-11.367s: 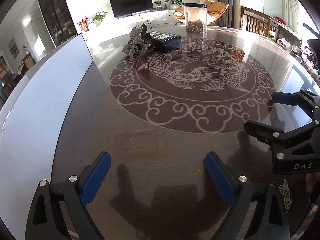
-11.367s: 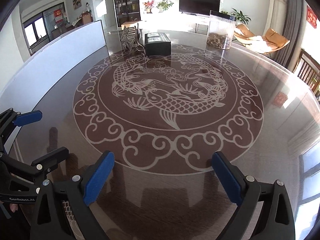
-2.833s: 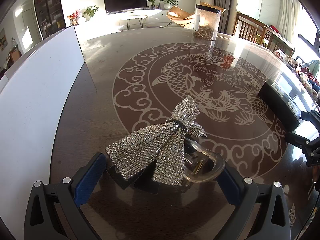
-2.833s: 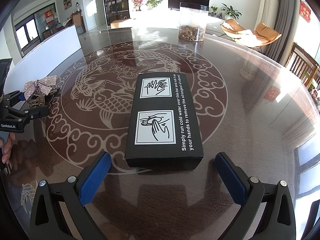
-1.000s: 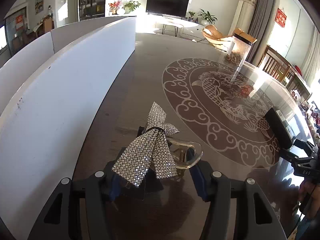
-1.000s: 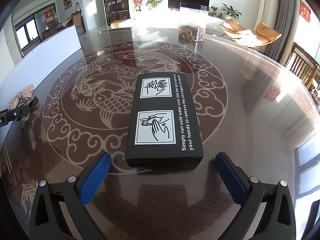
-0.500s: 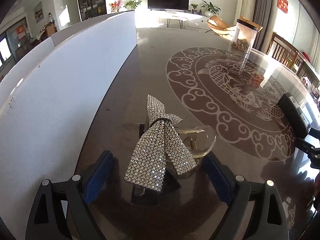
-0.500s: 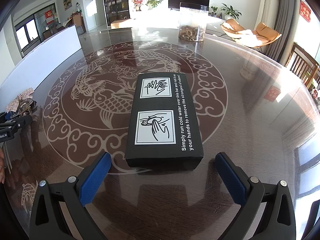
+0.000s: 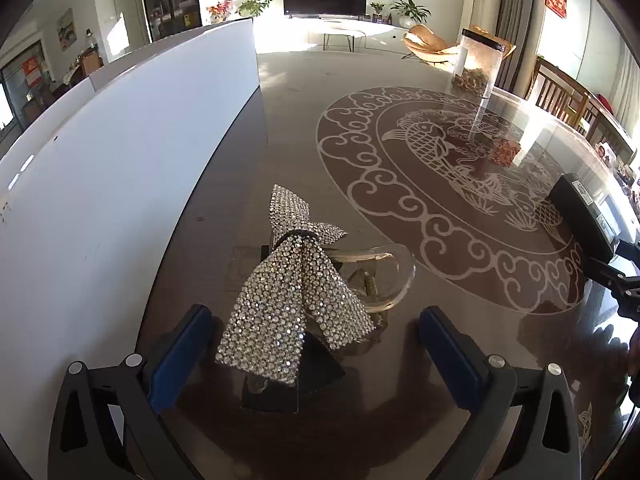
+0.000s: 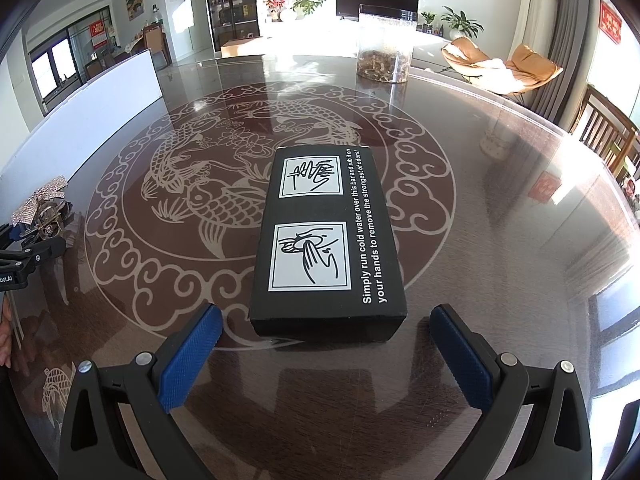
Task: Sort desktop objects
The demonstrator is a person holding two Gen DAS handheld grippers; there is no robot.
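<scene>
Released a moment ago, the rhinestone-covered bow hair clip with its clear plastic claw now lies free on the glossy dark table with a pale fish medallion, just beside the white board wall. Around it the left gripper is opening, its blue pads clear of the clip on both sides. Across the table the right gripper stands wide and empty before the black rectangular box printed with hand-washing pictures, which rests over the medallion. Both items look placed; the hands can likely back away.
</scene>
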